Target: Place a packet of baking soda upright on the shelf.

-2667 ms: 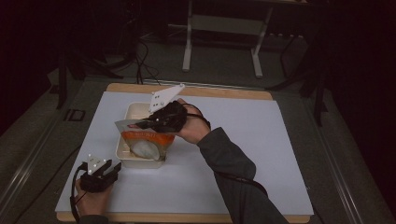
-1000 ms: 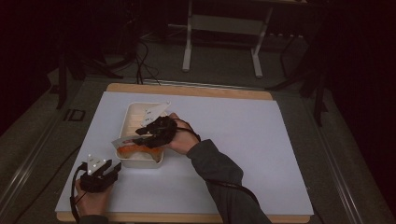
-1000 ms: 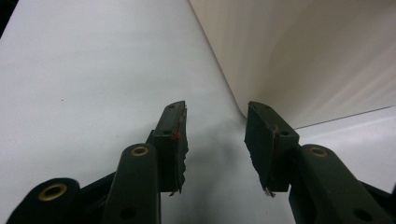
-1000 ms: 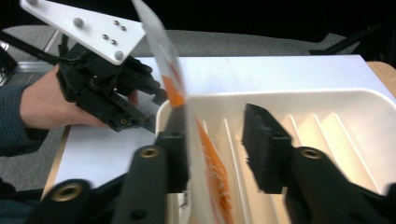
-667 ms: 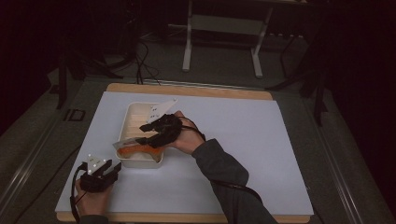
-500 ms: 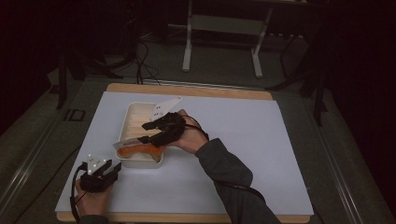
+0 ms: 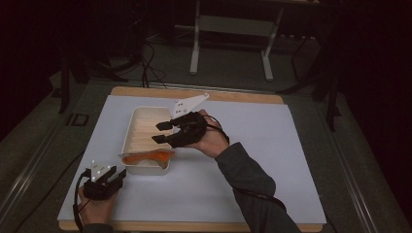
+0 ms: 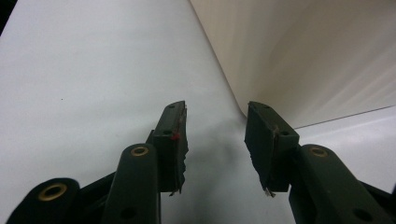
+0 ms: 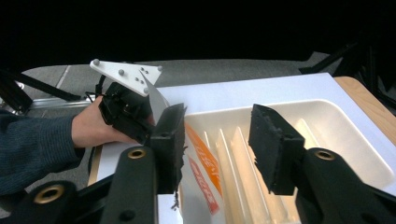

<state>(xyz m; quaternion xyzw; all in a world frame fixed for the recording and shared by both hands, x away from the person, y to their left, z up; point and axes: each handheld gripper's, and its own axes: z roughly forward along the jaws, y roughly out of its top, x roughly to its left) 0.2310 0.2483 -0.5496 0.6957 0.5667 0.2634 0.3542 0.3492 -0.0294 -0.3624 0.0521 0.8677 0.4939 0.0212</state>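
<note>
Packet (image 7: pixel 147 157) — orange and silver, flat — now lies across the 6 o'clock end of the cream tray (image 7: pixel 137 119), overhanging its near rim; in the right gripper view it slants over the tray's ribbed floor (image 9: pixel 201 158). Half a second ago the right gripper (image 7: pixel 162 132) was down on it; now it has lifted toward 2 o'clock, above the tray's middle, jaws spread with nothing between them. Judgement: packet has been let go, so the placing step looks finished — only the withdrawal remains.

Left gripper (image 7: pixel 114 175) sits where it was, on the white mat (image 7: pixel 272 145) at about 7 o'clock from the tray, jaws parted and empty, with the tray's outer wall (image 8: pixel 299 56) just ahead.
</note>
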